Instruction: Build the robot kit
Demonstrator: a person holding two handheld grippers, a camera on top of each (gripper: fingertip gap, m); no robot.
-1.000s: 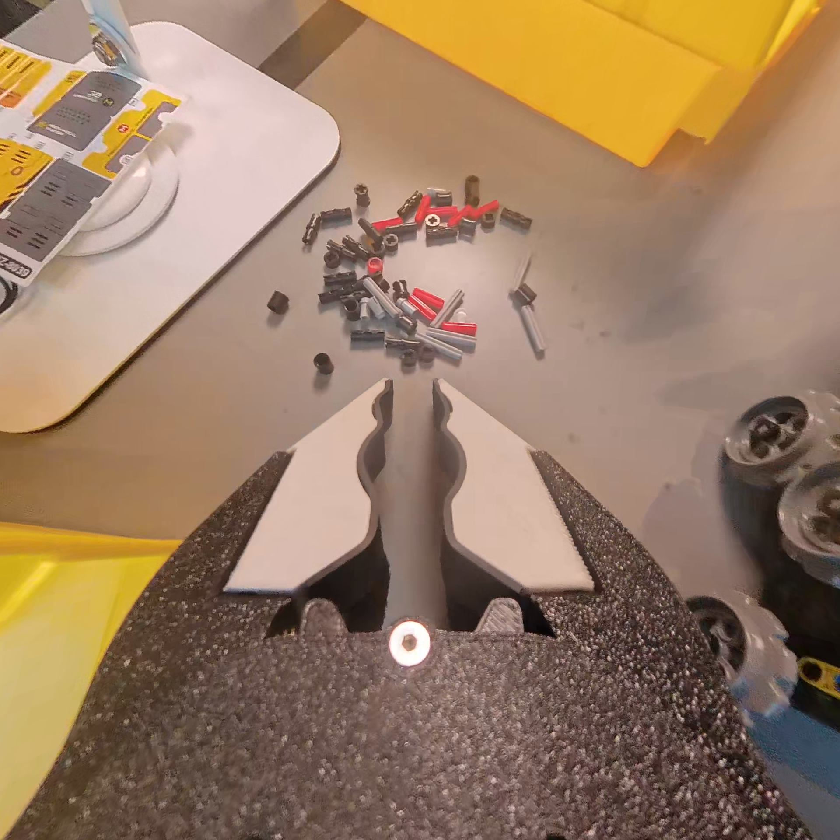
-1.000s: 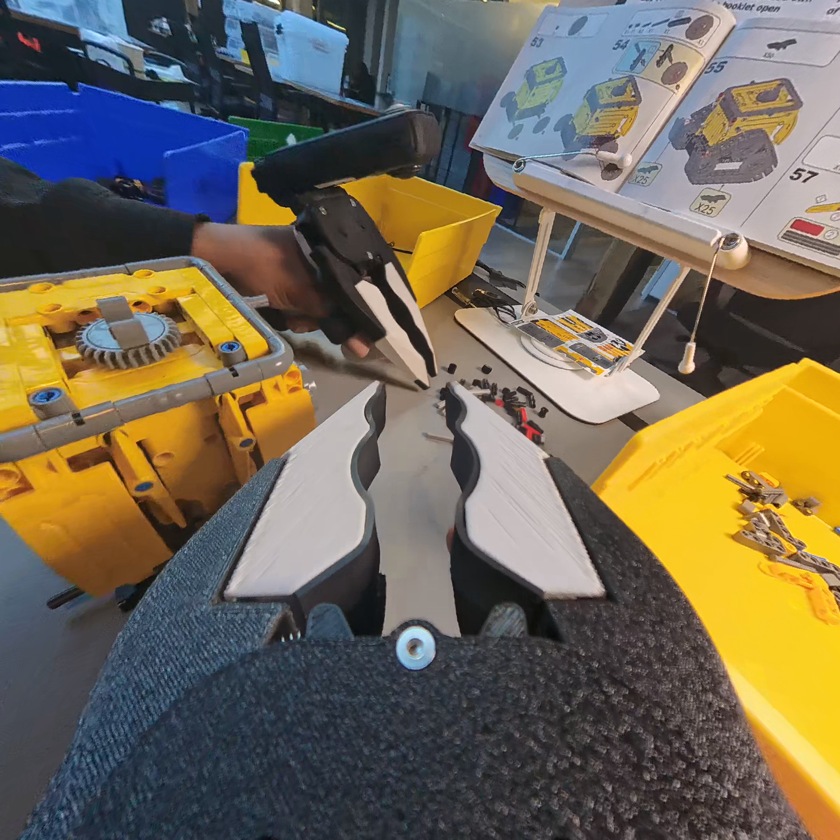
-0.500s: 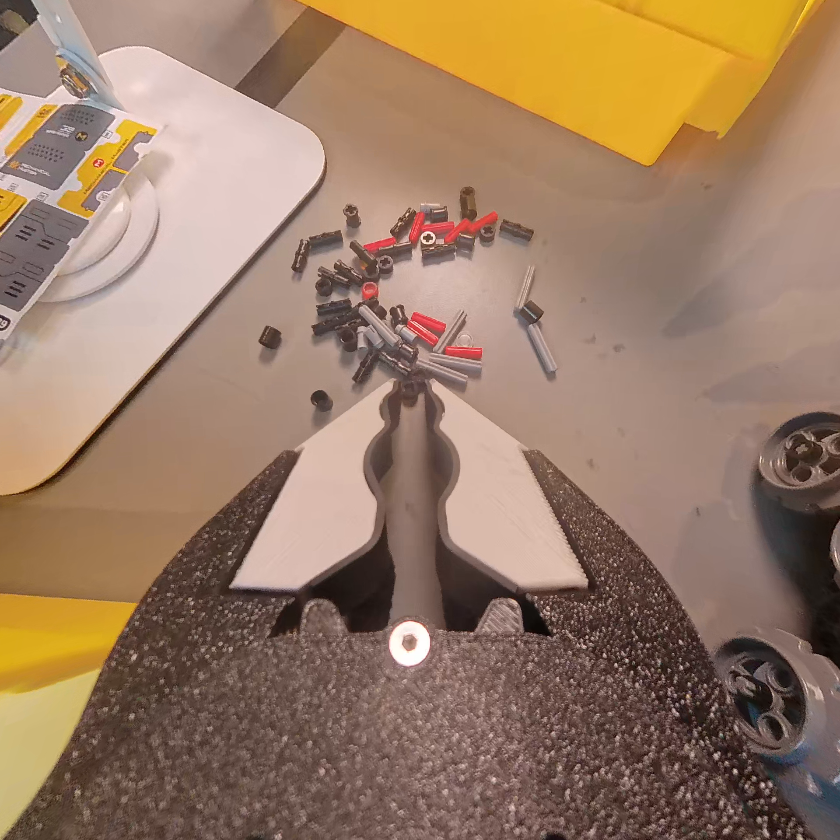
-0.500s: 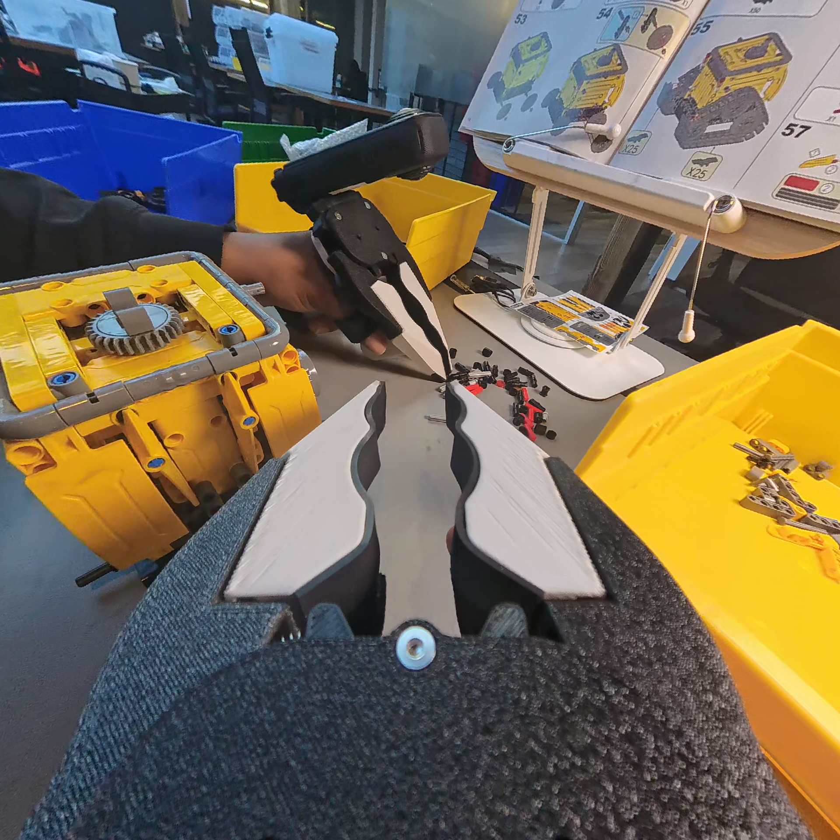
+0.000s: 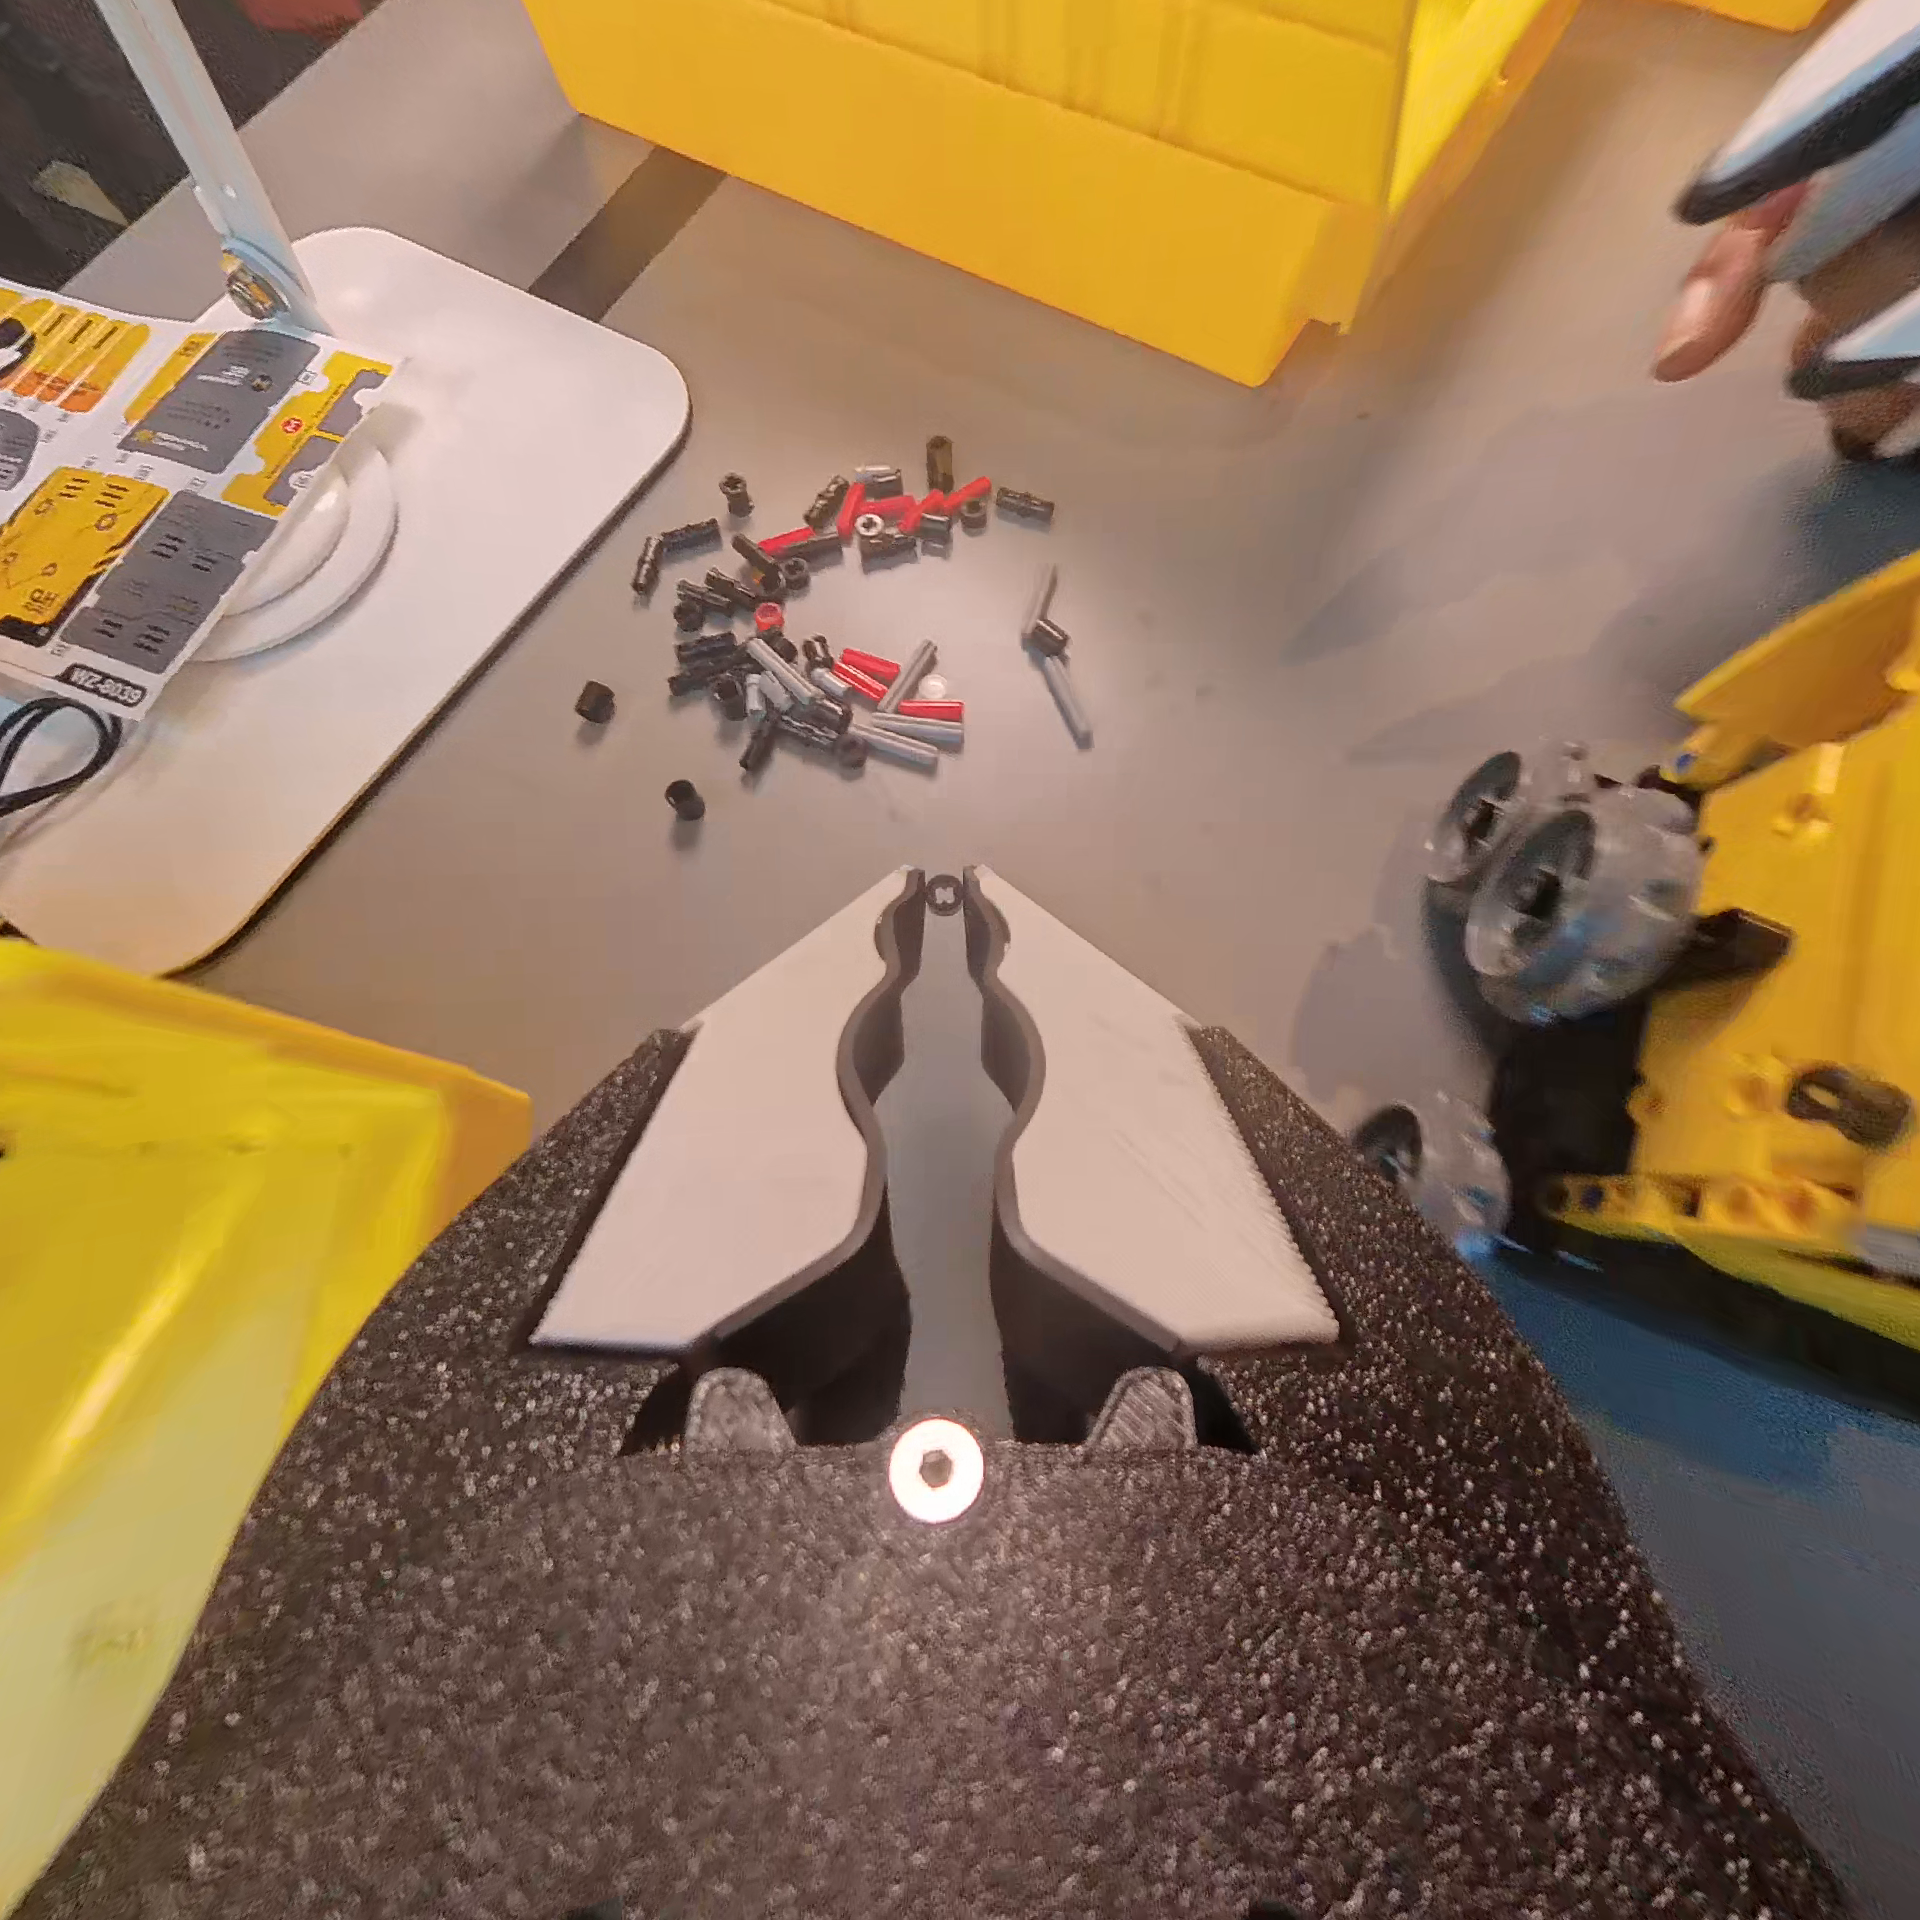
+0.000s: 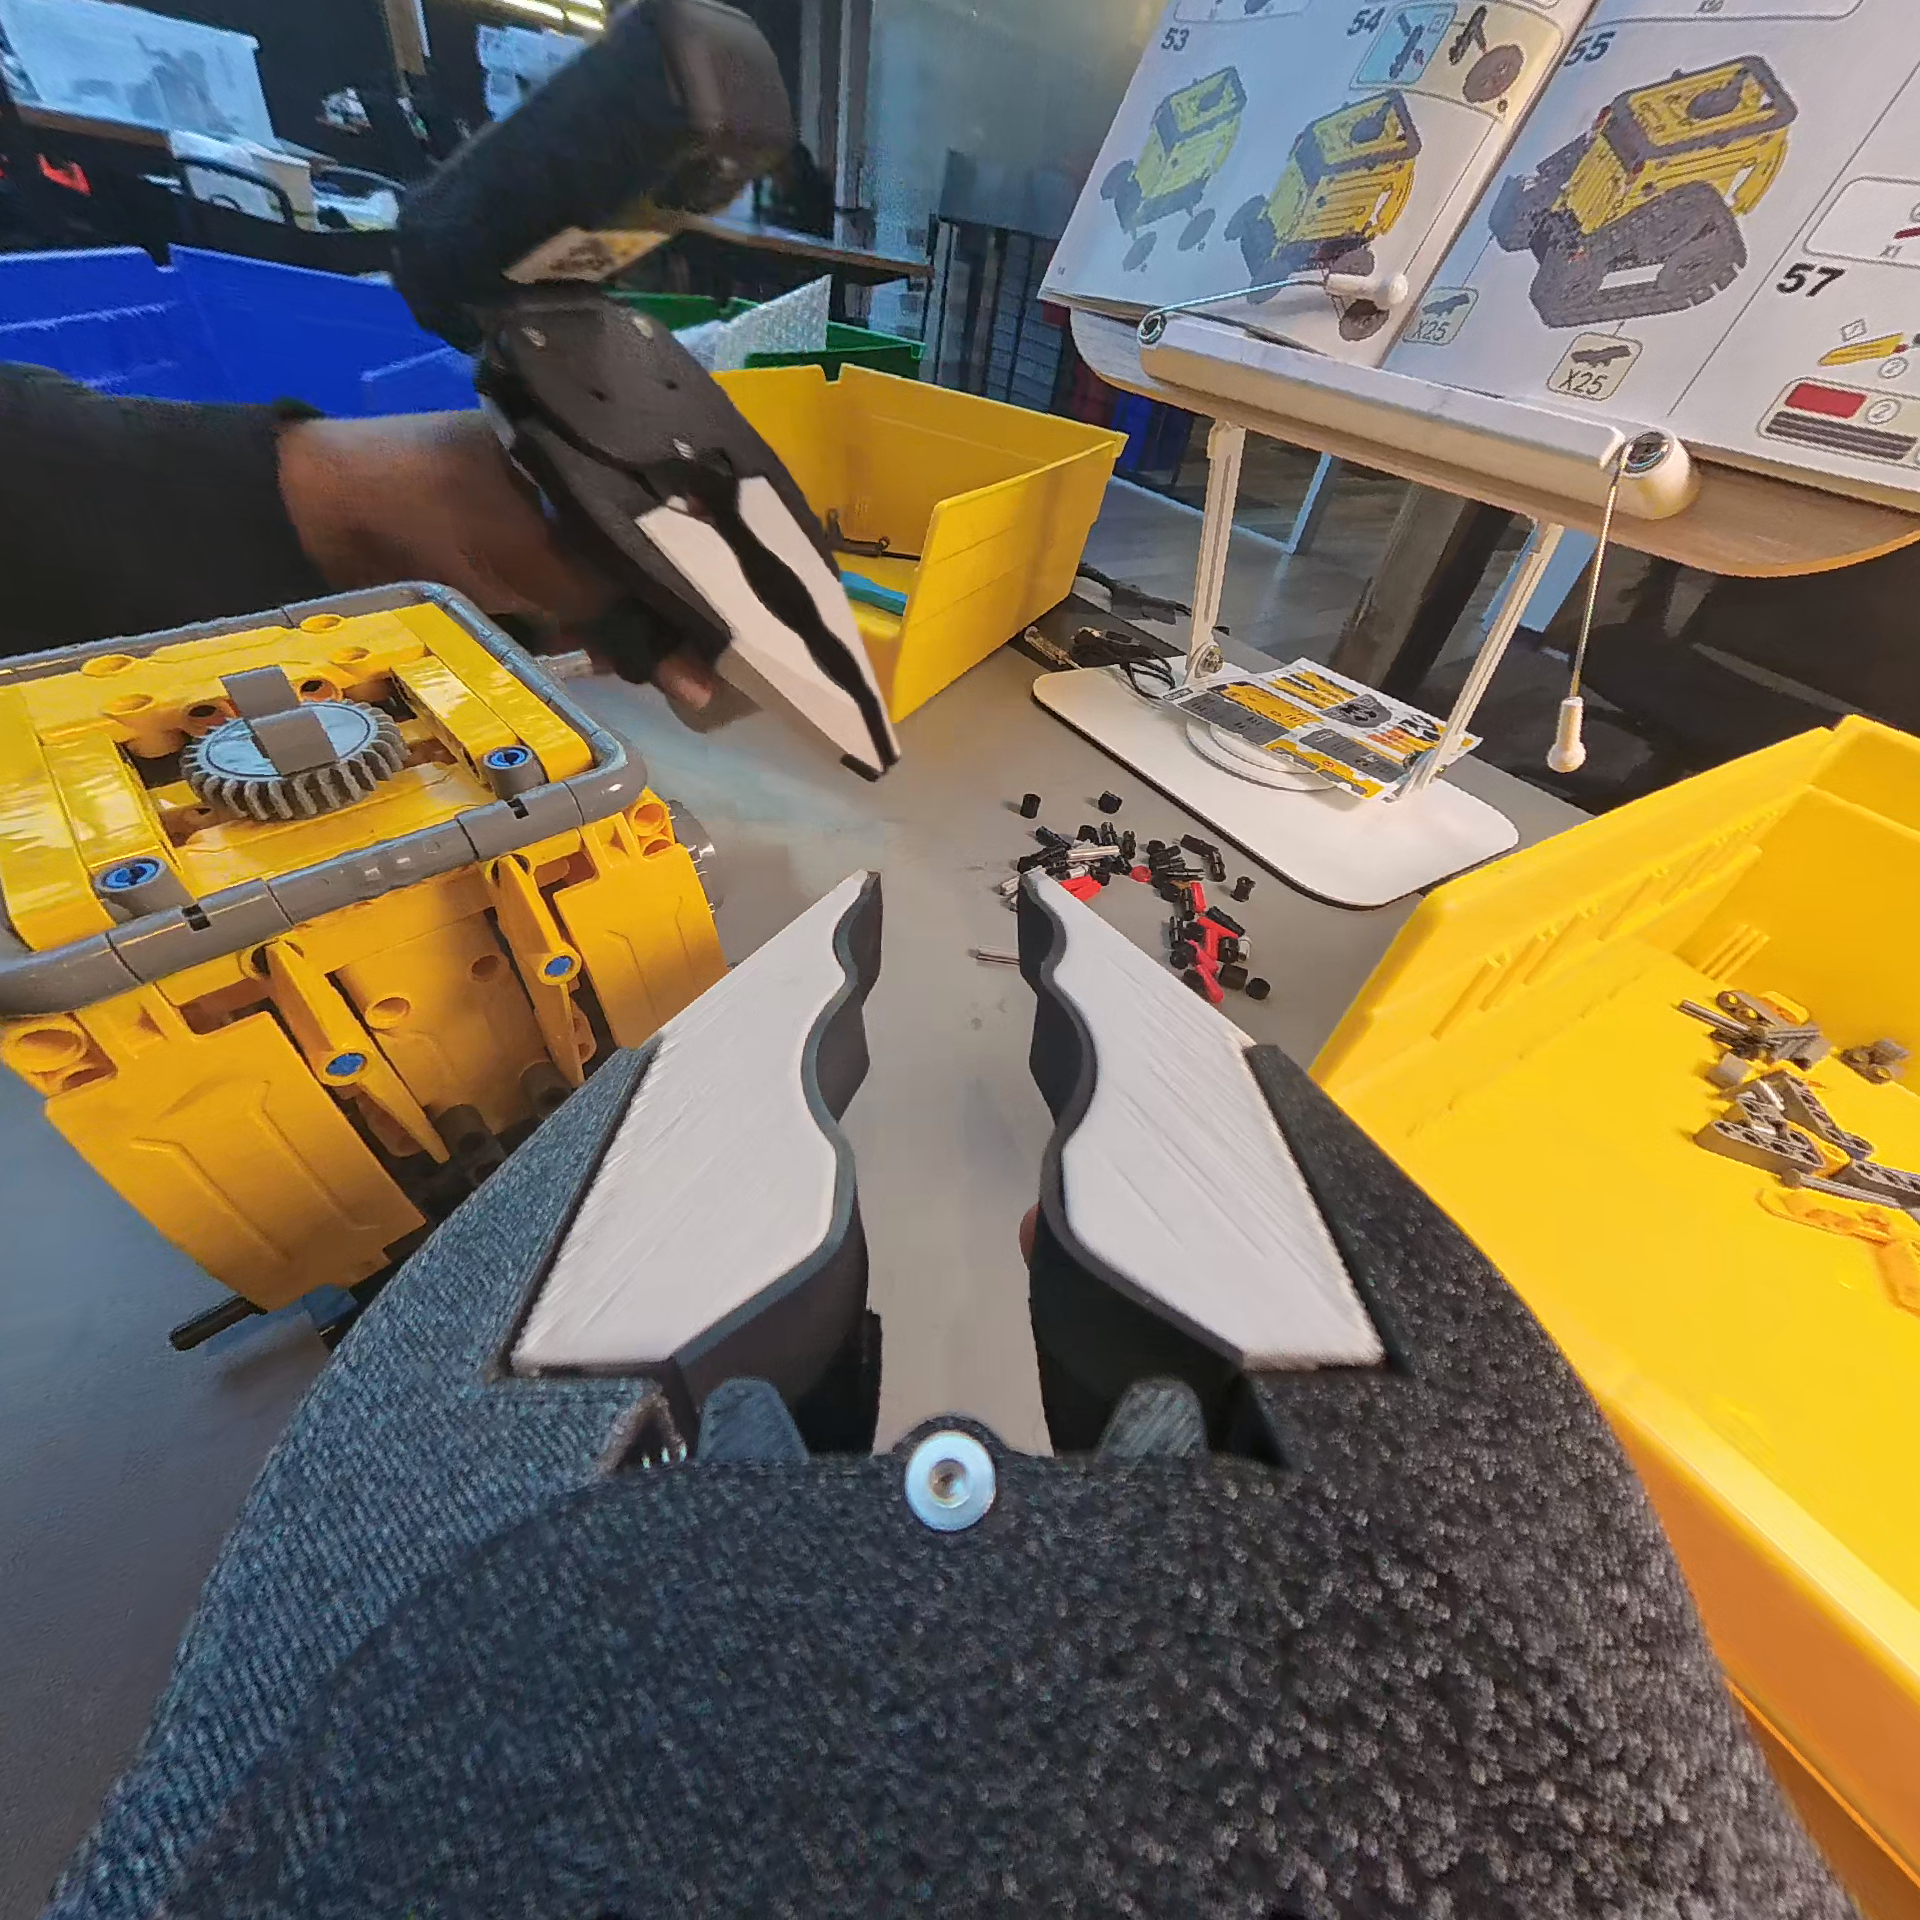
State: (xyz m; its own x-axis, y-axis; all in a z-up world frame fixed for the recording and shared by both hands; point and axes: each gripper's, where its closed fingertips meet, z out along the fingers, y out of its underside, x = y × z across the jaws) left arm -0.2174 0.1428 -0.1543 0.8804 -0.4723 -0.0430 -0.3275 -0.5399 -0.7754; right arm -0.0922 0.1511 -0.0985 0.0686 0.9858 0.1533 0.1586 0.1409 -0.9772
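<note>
My left gripper (image 5: 943, 891) is shut on a small black pin (image 5: 943, 890), pinched end-on between its fingertips and held above the grey table. In the right wrist view the left gripper (image 6: 871, 767) hangs above the table beside the pile. A pile of small black, red and grey pins (image 5: 821, 613) lies just ahead; it also shows in the right wrist view (image 6: 1143, 883). My right gripper (image 6: 948, 899) is open and empty, low over the table, next to a yellow brick-built vehicle body (image 6: 312, 914) with a grey gear on top. The body and its grey wheels (image 5: 1558, 904) show at the right of the left wrist view.
A white stand base (image 5: 436, 582) with a sticker sheet (image 5: 156, 499) sits at the left; the stand holds an open instruction booklet (image 6: 1507, 187). Yellow bins stand at the back (image 5: 987, 135), front left (image 5: 156, 1247) and right (image 6: 1662, 1143), the last with grey parts. A hand (image 6: 416, 520) holds the left gripper. My right fingertips sit around 15 centimetres from my left ones.
My left gripper reached into the pile, shut on a black pin, then lifted and pulled back with it. The right gripper has shifted a little; its jaws stay open.
</note>
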